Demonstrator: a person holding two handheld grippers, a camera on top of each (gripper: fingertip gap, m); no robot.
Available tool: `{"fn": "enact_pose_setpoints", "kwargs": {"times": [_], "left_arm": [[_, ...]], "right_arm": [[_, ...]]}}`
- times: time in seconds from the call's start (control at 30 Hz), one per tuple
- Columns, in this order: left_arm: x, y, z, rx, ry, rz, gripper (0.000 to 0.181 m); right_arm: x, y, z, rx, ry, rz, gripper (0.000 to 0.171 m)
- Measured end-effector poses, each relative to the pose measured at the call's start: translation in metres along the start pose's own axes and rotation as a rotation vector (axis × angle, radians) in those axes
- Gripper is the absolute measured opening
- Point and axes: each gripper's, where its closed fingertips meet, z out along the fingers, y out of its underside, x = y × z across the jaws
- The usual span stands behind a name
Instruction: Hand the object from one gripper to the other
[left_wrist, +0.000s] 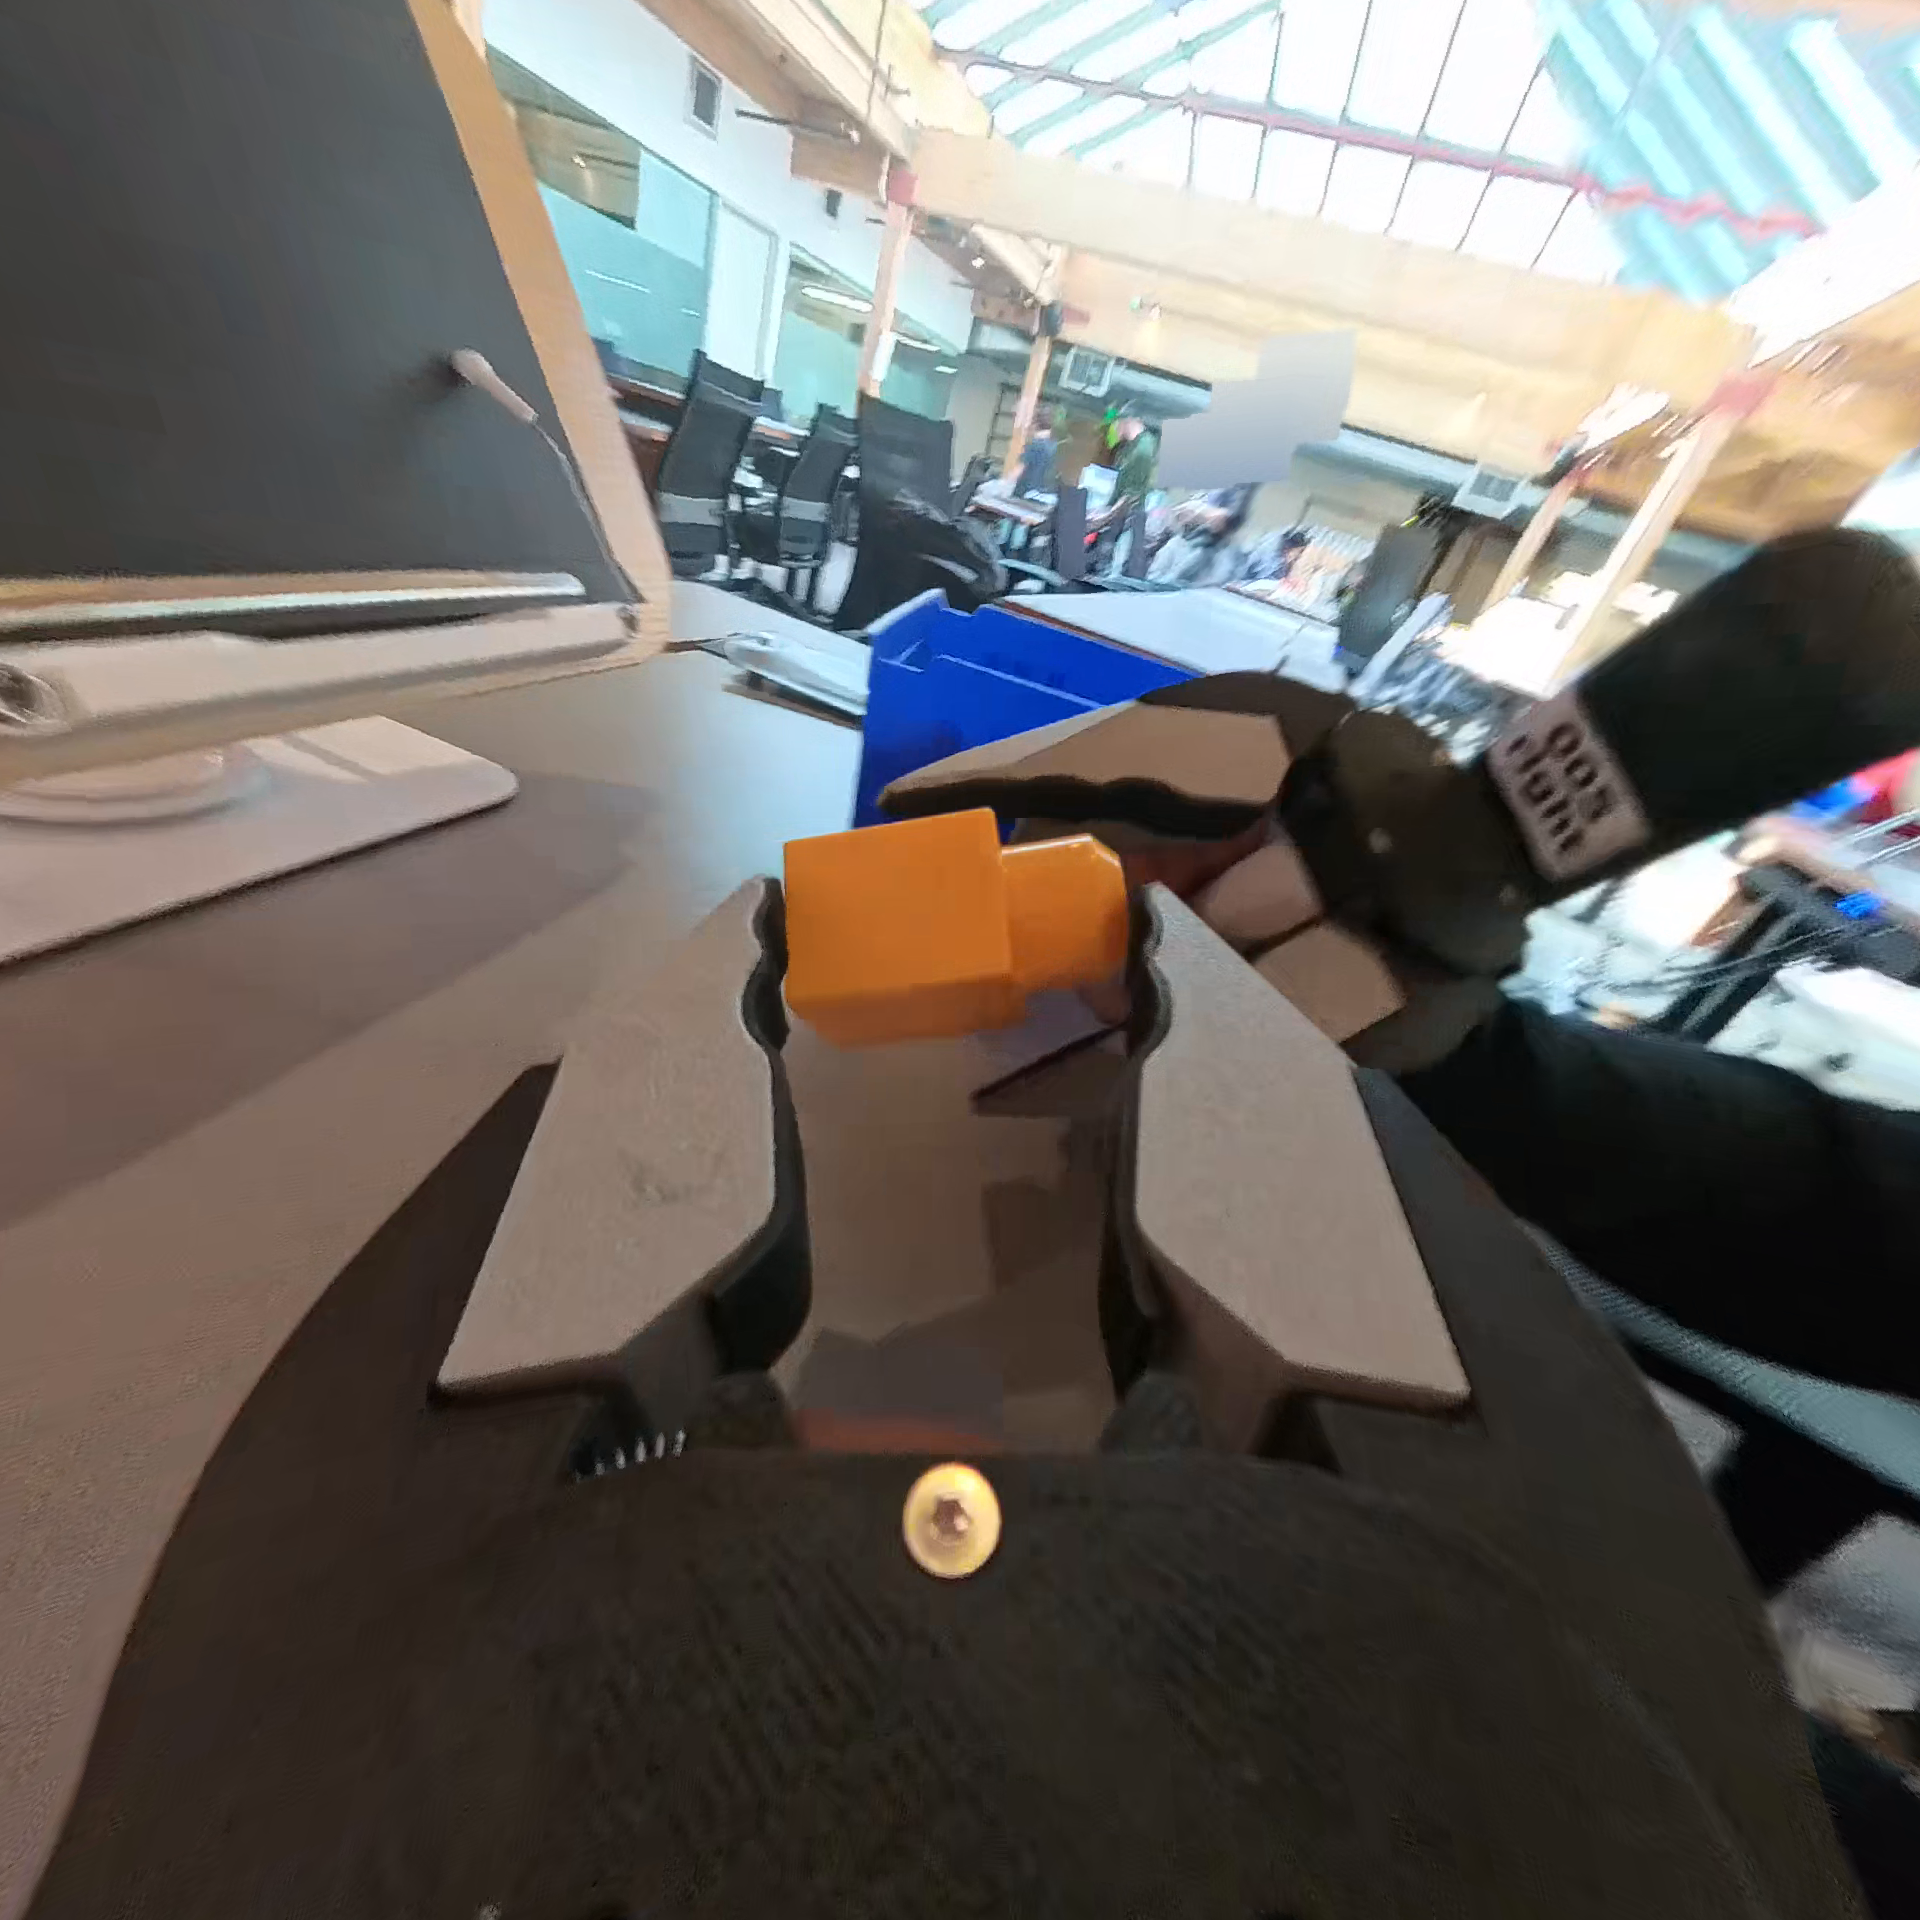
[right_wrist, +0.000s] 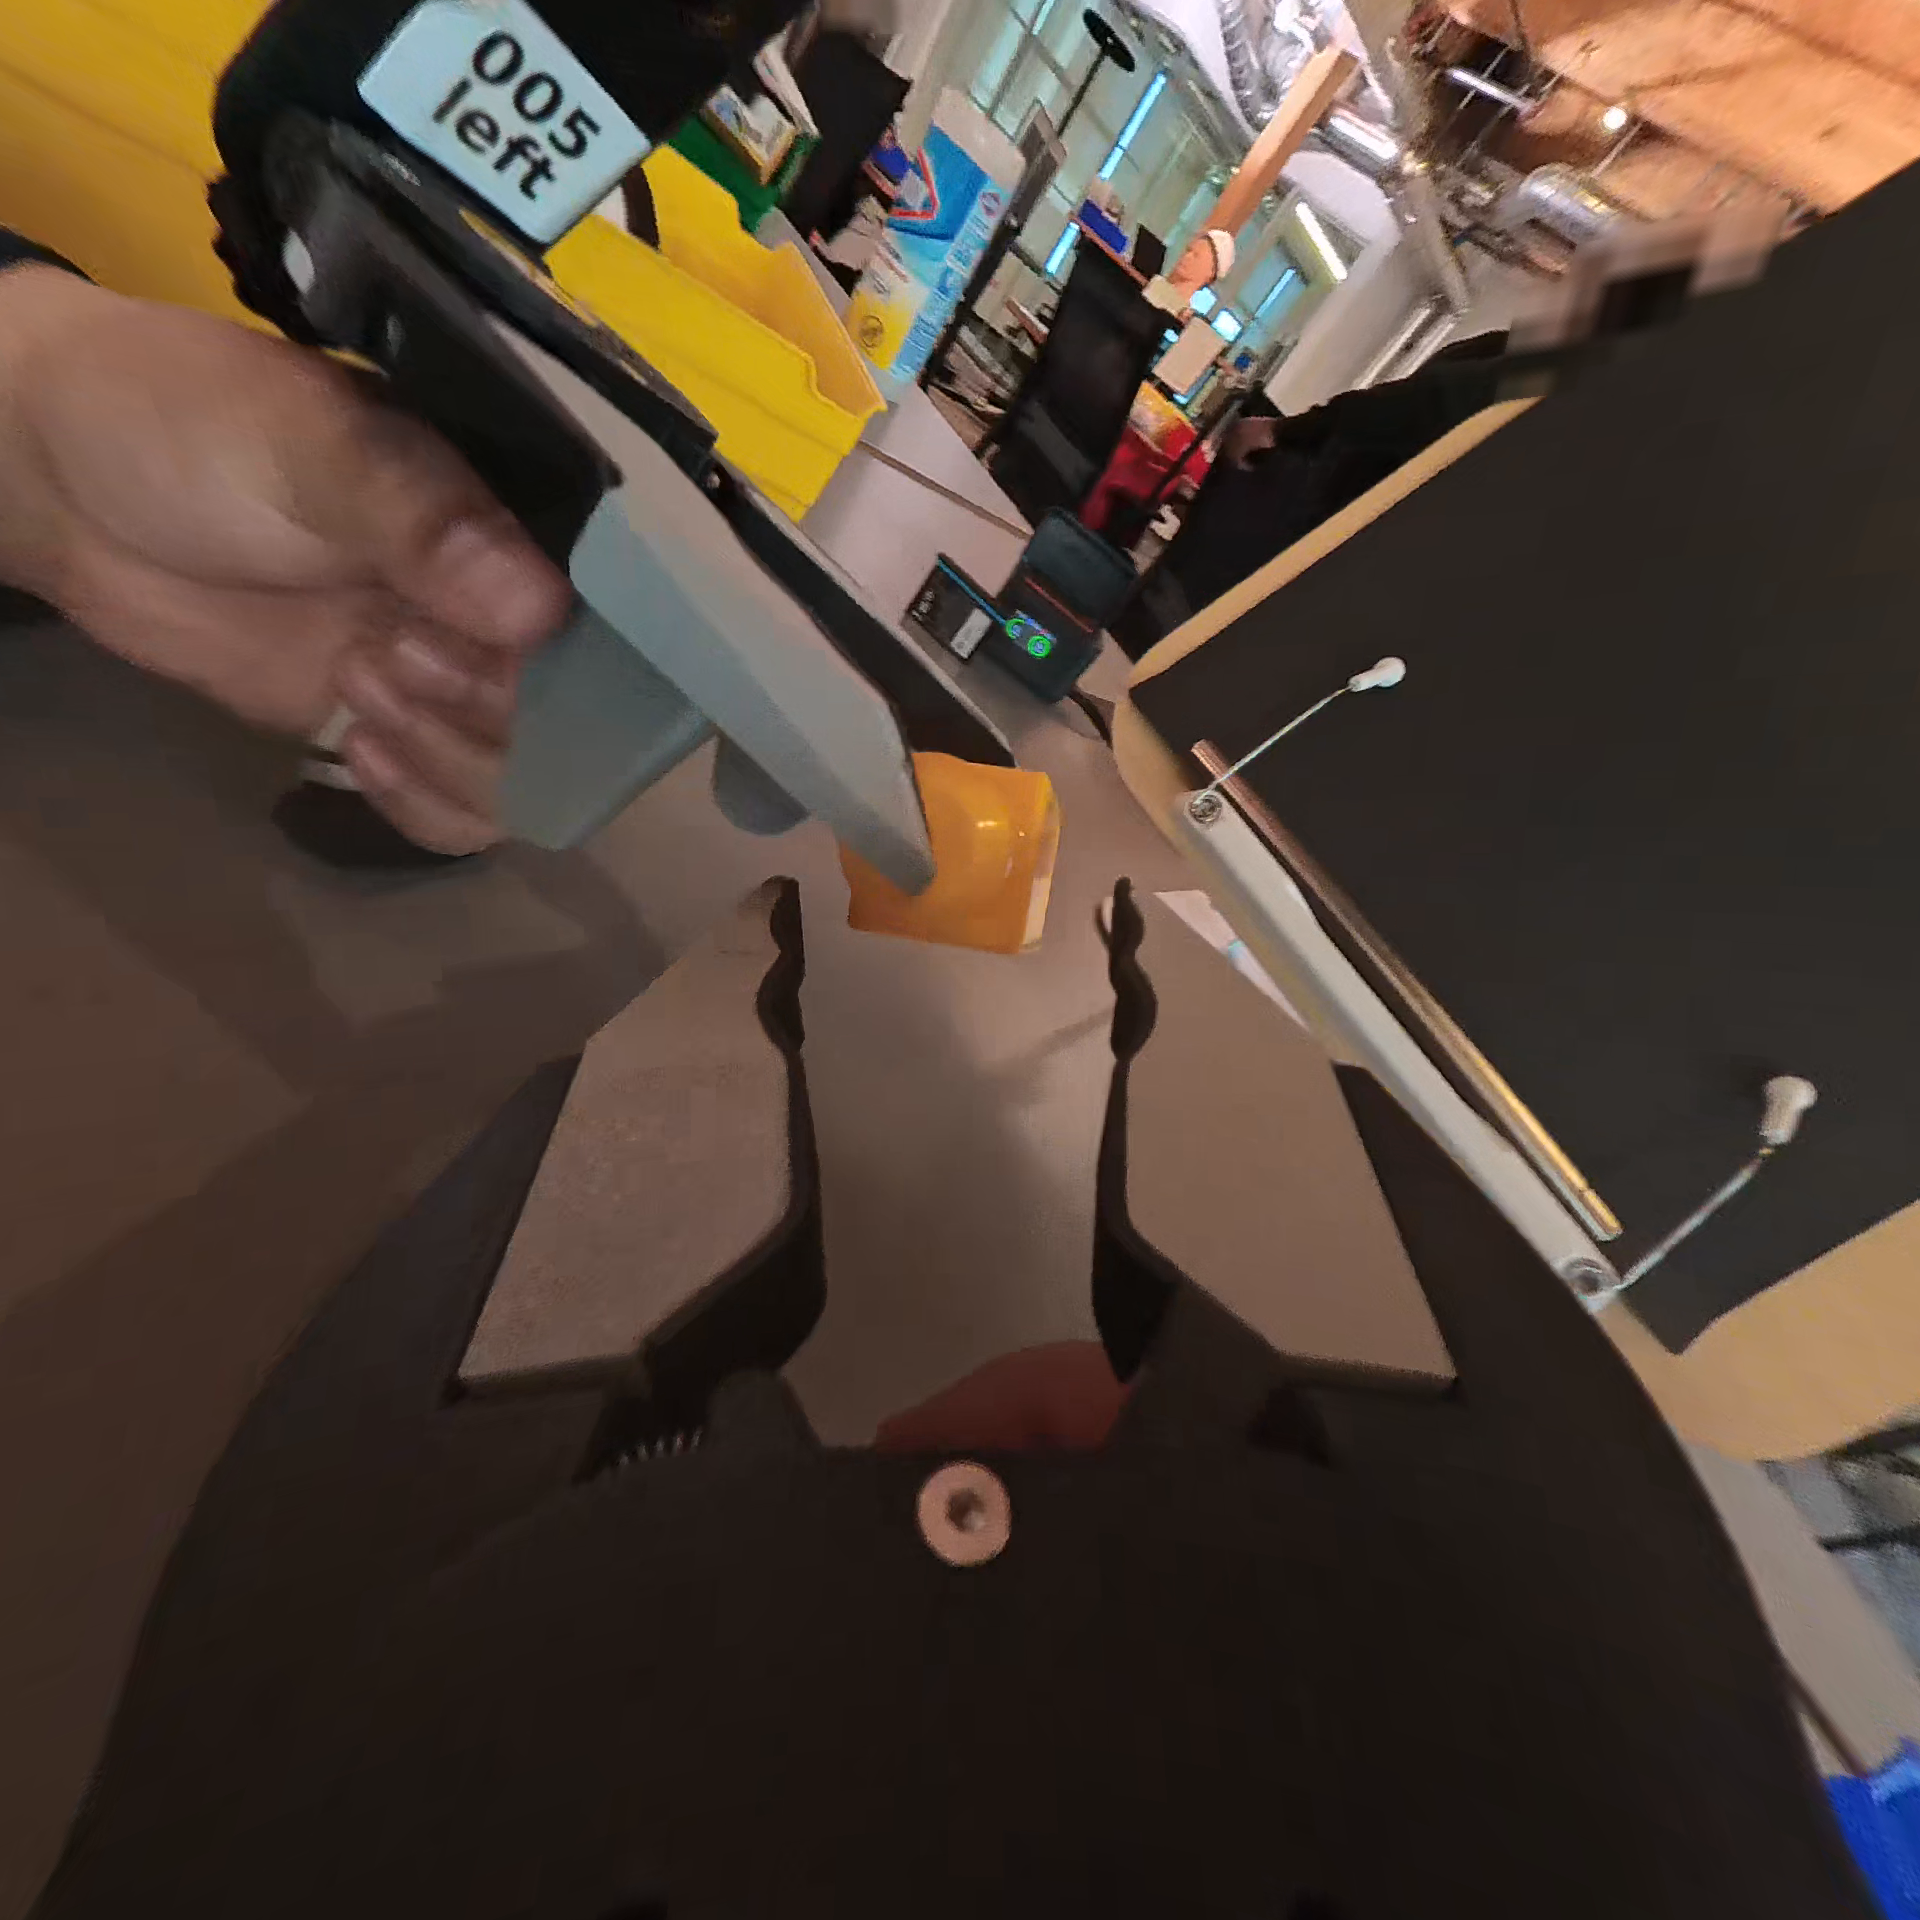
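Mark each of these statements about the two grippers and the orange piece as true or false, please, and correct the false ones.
1. The left gripper holds the orange block between its fingertips. True.
2. The right gripper is shut on the orange block. False: its jaws stand apart, and the block sits just ahead of its tips, untouched.
3. The orange block rests on the table. False: it is held in the air above the table.
4. A blue bin stands behind the block in the left wrist view. True.
5. Yellow bins show behind the left gripper in the right wrist view. True.
6. The bare hand grips the block directly. False: it holds the left gripper's handle.
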Motion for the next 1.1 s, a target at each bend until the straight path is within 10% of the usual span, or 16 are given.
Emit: {"fn": "enact_pose_setpoints", "kwargs": {"times": [0.2, 0.5, 0.87, 1.1], "left_arm": [[-0.001, 0.003, 0.001, -0.016, 0.027, -0.077, 0.059], [-0.01, 0.006, -0.013, -0.08, -0.244, 0.561, 0.071], [0.006, 0.012, -0.002, -0.117, -0.346, 0.971, 0.036], [0.002, 0.0, -0.011, -0.064, -0.243, 0.634, 0.033]], "right_arm": [[0.011, 0.005, 0.0, -0.045, 0.066, 0.01, 0.033], [0.046, -0.004, -0.032, 0.25, -0.447, 1.106, 0.033], [-0.01, -0.023, -0.022, 0.189, -0.726, 1.15, 0.033], [0.026, -0.013, -0.027, 0.256, -0.558, 1.155, 0.043]]}}
